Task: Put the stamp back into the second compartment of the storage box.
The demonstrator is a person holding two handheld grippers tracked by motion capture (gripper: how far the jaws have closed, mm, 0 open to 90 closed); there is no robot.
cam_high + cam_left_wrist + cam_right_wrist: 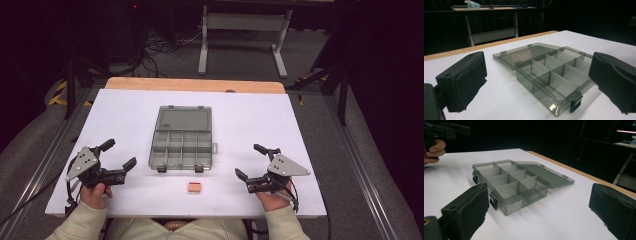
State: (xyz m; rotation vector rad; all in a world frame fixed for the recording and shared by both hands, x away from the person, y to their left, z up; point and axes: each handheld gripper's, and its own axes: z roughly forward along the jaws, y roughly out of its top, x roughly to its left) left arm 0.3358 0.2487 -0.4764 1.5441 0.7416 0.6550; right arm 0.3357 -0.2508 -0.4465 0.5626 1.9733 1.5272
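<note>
The compartment box (549, 75) is smoky translucent plastic, smooth and glossy, with black latches; the counter (250, 125) has a matt white top over a bare wood edge; the left tongs (536, 82) and right tongs (536, 212) carry matt black, slightly rough pads; grey metal plates top both.

The high view looks forward and down on the whole tabletop (125, 115) from the person's side. Each gripper view sits low near the tabletop, facing the open organizer box (549, 72) from opposite near corners. All three views share that box (181, 137) (511, 182).
</note>
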